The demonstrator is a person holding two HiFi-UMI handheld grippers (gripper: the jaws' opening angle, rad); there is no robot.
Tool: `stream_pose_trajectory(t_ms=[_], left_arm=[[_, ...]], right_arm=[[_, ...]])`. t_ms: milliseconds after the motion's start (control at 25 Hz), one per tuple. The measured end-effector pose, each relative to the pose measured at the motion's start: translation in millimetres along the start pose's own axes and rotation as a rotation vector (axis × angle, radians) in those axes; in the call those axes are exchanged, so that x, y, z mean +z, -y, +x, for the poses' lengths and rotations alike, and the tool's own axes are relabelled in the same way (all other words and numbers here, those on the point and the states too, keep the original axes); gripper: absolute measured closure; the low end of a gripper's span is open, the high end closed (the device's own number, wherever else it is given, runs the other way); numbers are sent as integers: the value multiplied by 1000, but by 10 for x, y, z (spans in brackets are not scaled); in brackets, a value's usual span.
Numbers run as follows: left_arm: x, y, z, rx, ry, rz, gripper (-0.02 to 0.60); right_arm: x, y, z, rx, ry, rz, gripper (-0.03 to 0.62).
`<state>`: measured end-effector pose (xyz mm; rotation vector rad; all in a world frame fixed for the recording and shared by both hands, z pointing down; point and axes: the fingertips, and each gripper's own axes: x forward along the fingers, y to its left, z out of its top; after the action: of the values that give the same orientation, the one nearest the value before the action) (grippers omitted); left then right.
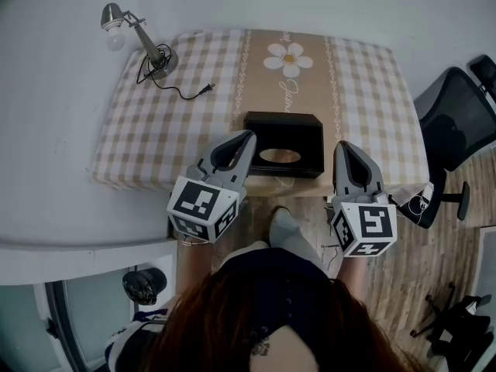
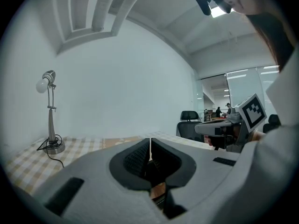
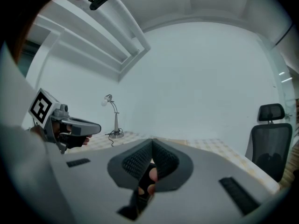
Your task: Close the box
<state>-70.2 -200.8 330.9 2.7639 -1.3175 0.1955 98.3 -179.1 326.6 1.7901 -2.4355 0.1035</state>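
A black box (image 1: 283, 143) with an oval opening in its top sits near the front edge of the checked tablecloth (image 1: 155, 130). My left gripper (image 1: 248, 136) hovers at the box's front left corner, jaws shut with nothing between them. My right gripper (image 1: 344, 146) hangs just off the box's right side, also shut and empty. In the left gripper view the shut left gripper (image 2: 150, 141) points over the table, and the right gripper's body (image 2: 229, 125) shows alongside. In the right gripper view the pads of the right gripper (image 3: 152, 143) meet. The box is hidden in both gripper views.
A silver desk lamp (image 1: 136, 37) stands at the table's far left corner, its cord and plug (image 1: 194, 93) trailing across the cloth. A black office chair (image 1: 457, 122) stands to the right of the table. The person's shoe (image 1: 283, 231) rests below the front edge.
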Motion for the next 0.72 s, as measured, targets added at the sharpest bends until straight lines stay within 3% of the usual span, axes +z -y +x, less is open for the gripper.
stream_pose_trajectory(t_ms=[360,720], left_arm=[[-129,-240,173,36,-43,-23,552],[-334,-461,318,72,-97,-56,552]], right_arm=[[-109,188,301,1,-51,-50,577],[-294,292,554,57,-117,-24,577]])
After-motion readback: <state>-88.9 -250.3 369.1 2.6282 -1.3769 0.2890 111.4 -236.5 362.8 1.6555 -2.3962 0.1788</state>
